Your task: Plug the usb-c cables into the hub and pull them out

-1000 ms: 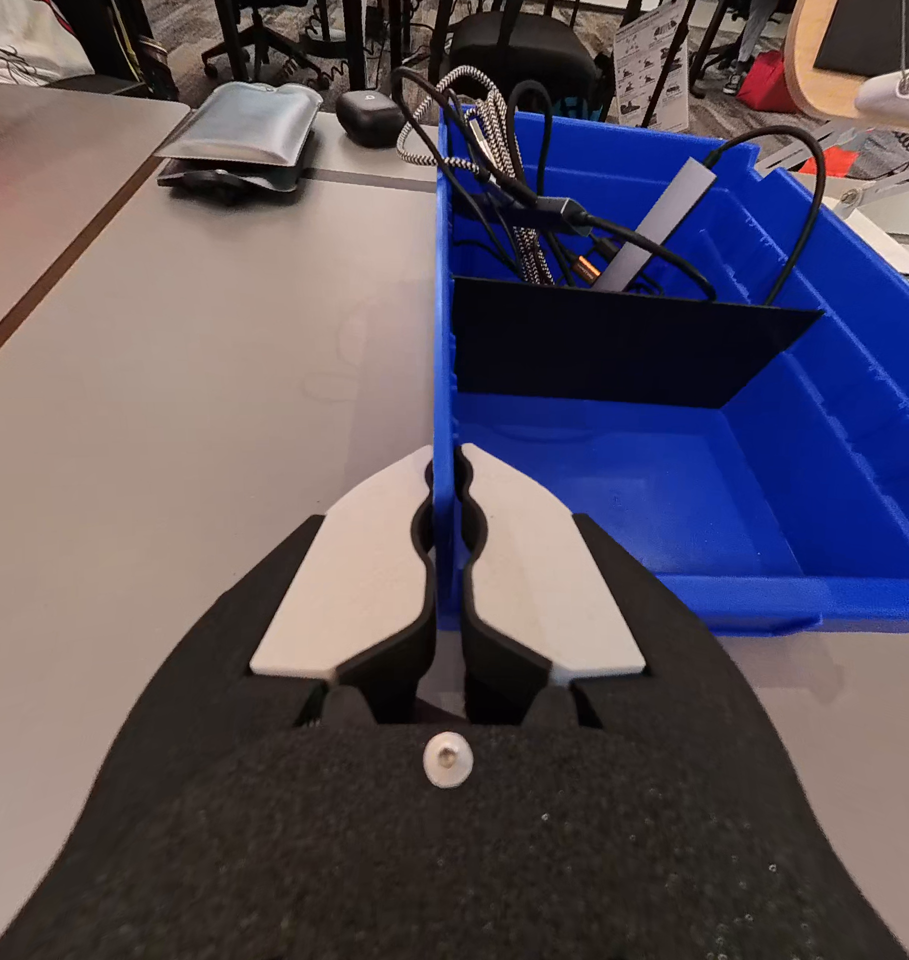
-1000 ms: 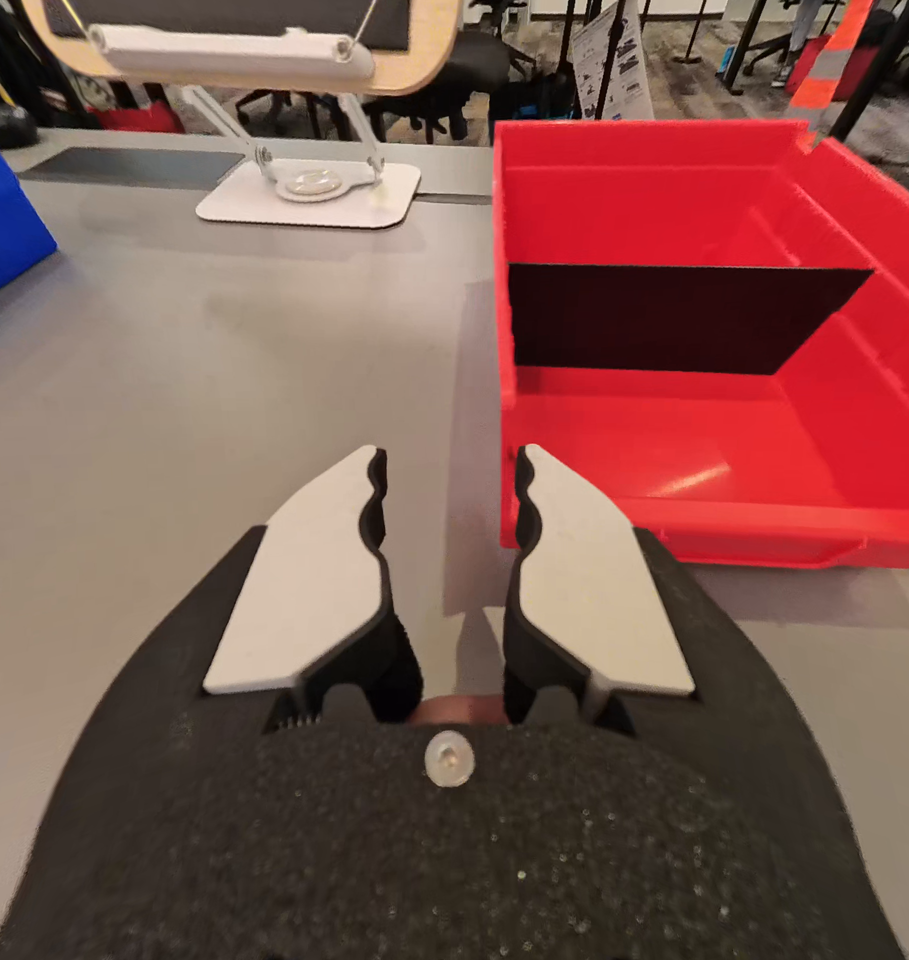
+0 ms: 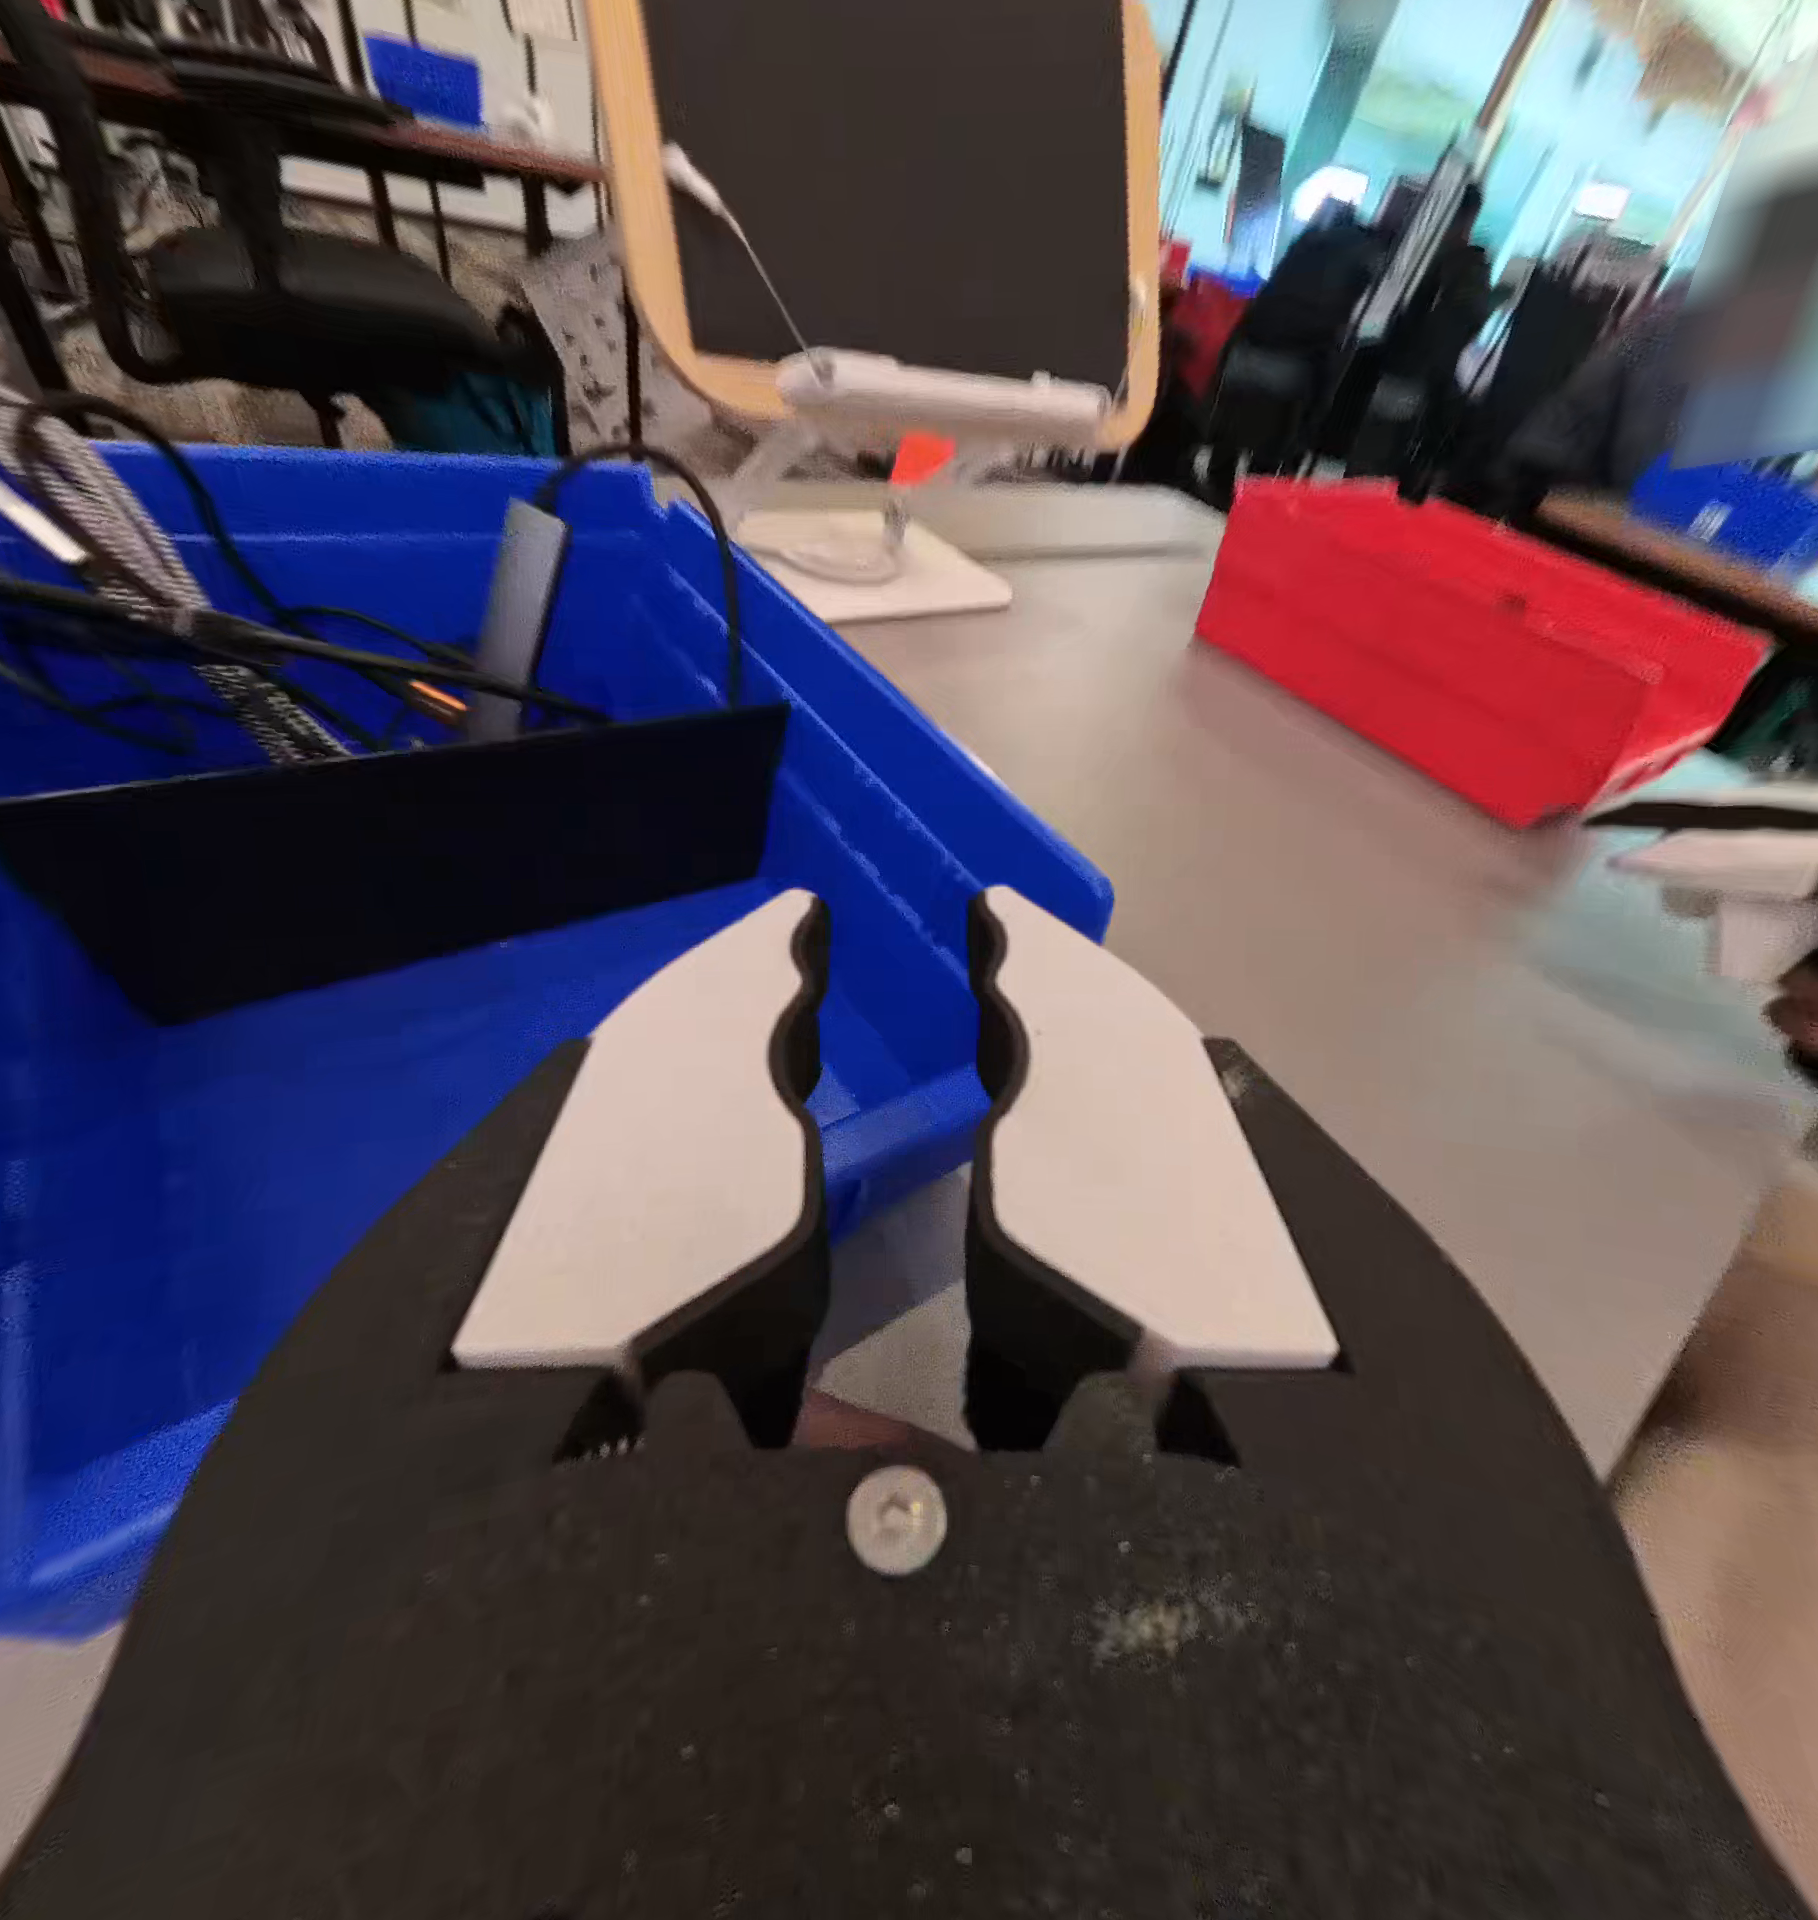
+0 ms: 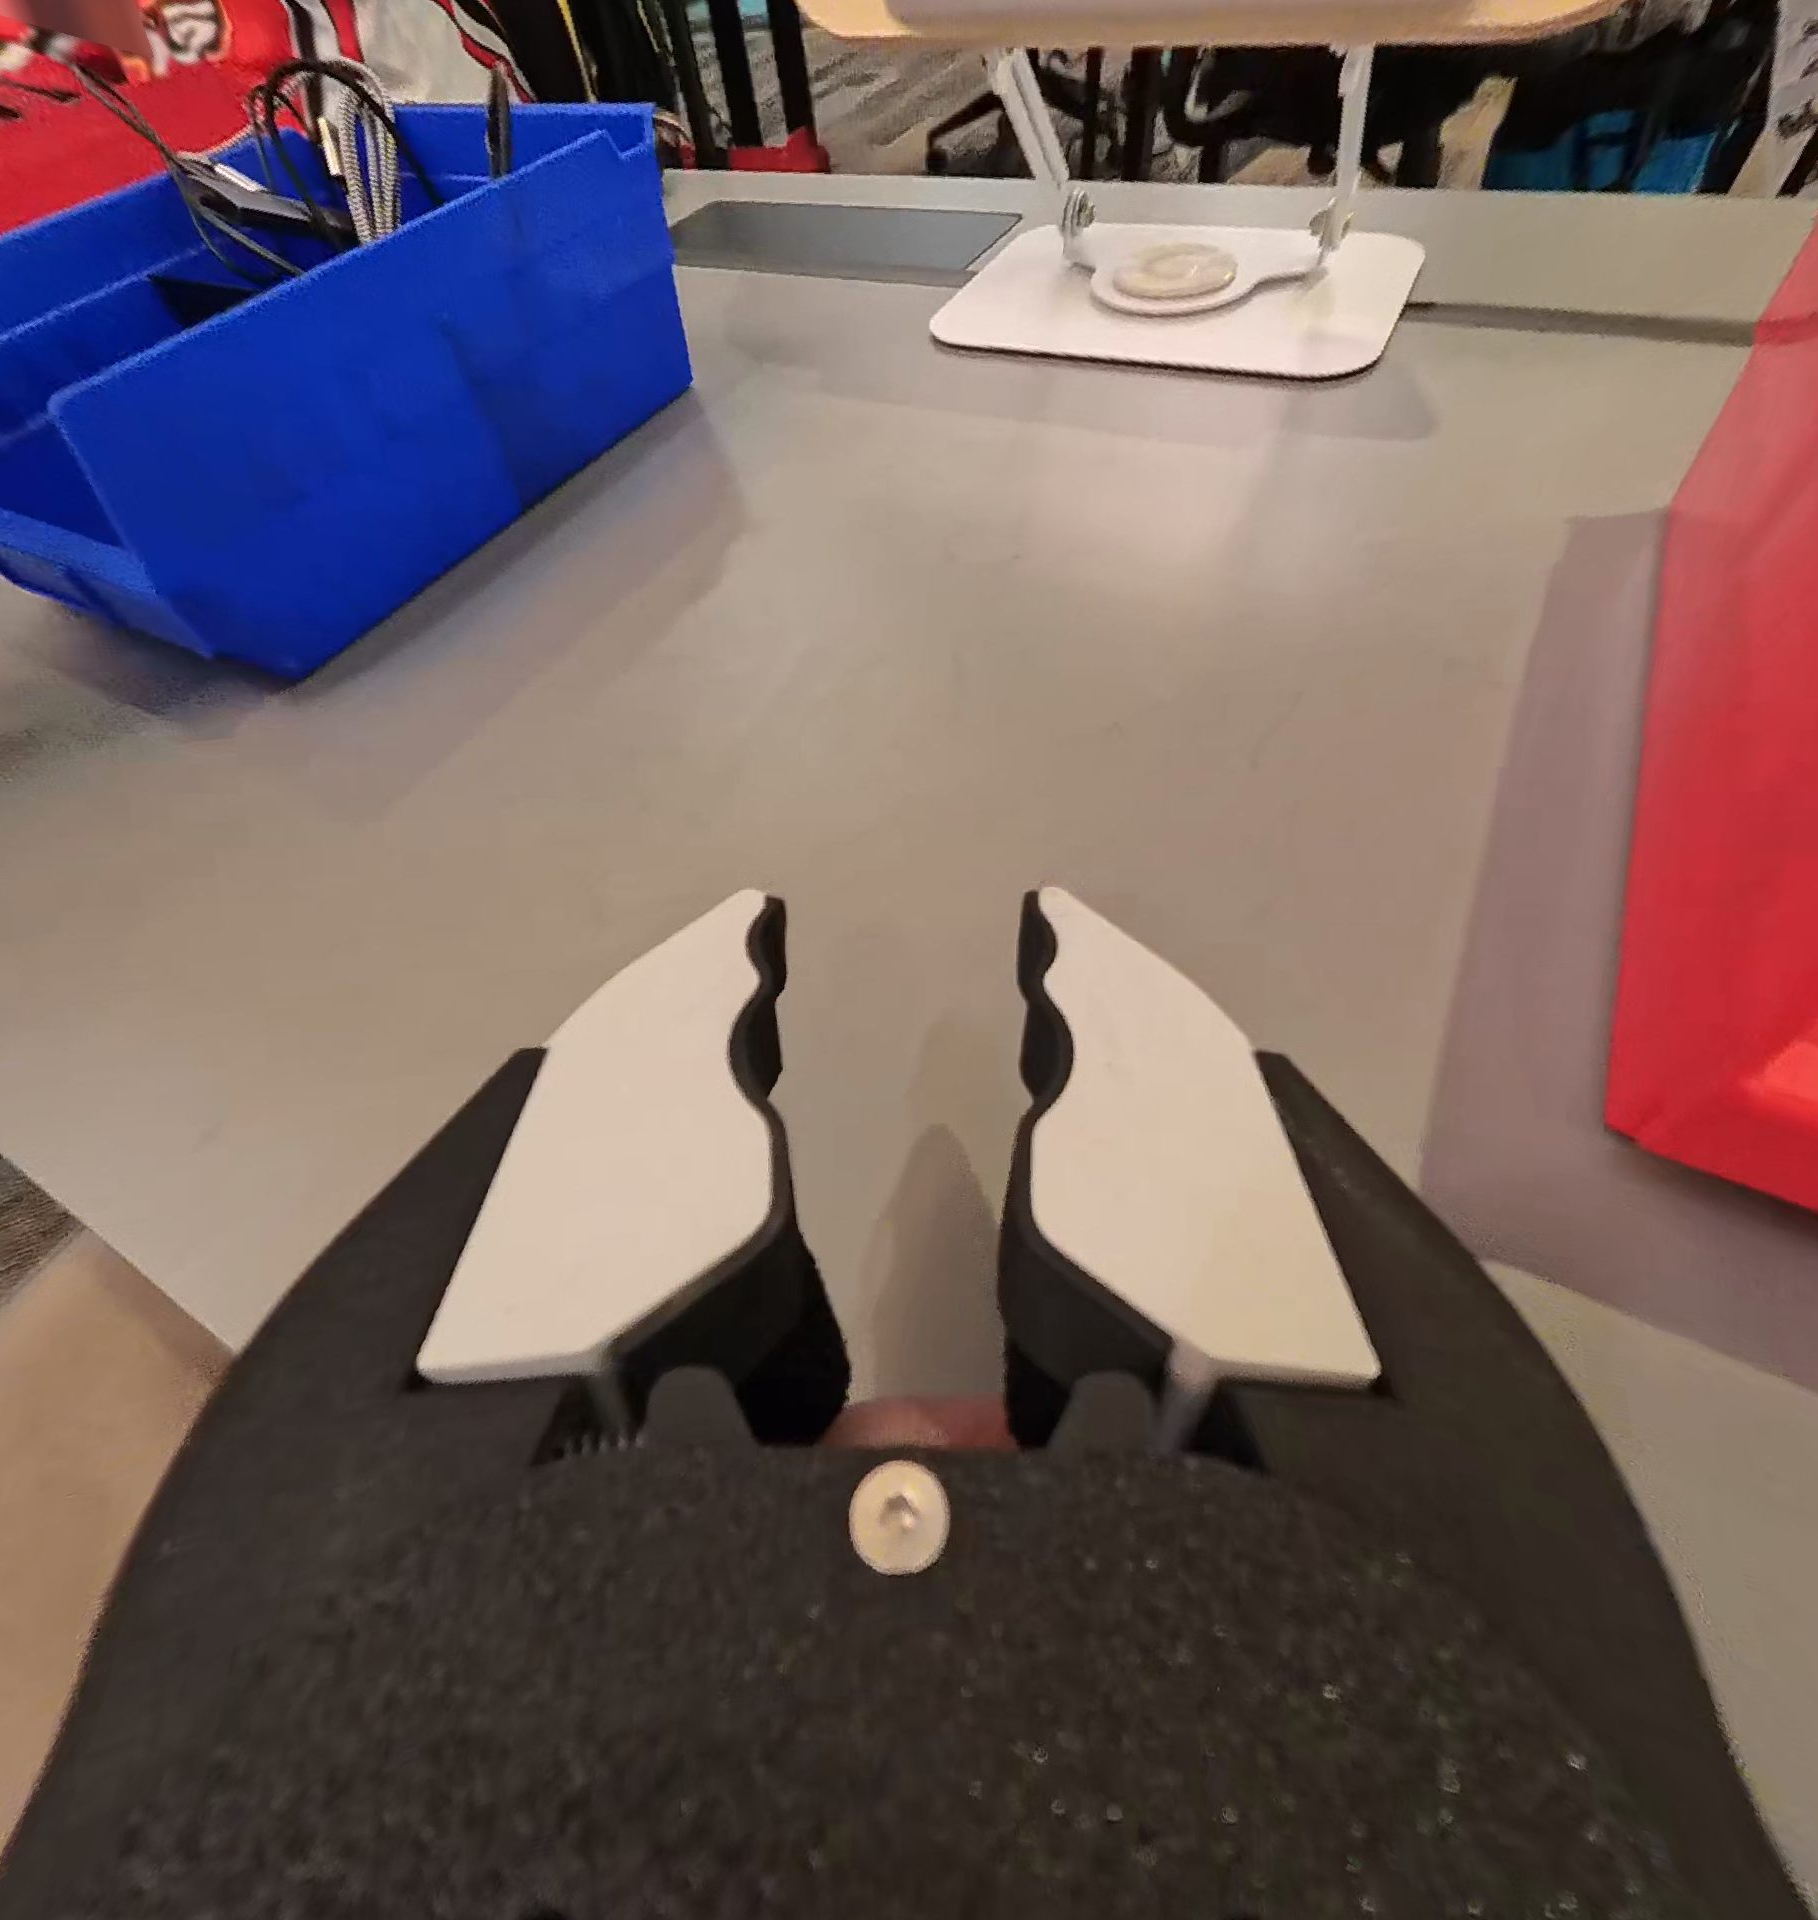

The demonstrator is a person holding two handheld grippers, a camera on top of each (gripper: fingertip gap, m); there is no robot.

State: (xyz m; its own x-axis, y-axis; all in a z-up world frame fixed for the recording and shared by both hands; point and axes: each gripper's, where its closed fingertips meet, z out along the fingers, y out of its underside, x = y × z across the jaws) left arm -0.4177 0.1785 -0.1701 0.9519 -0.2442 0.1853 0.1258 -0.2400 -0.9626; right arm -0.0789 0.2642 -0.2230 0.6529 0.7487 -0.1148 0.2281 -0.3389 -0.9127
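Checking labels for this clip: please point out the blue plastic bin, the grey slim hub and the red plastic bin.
blue plastic bin [image 4: 365, 436]: right wrist view, on its outer side wall.
grey slim hub [image 3: 523, 603]: left wrist view, mid-body.
red plastic bin [image 3: 1424, 644]: left wrist view, on its side wall.

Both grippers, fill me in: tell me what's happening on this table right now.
A person holds a gripper in each hand, and both are open and empty. The left gripper hovers at the near right corner of the blue bin. The cables and grey hub sit behind its black divider, untouched. The right gripper hangs over bare table, between the blue bin and the red bin. Nothing has been picked up yet.
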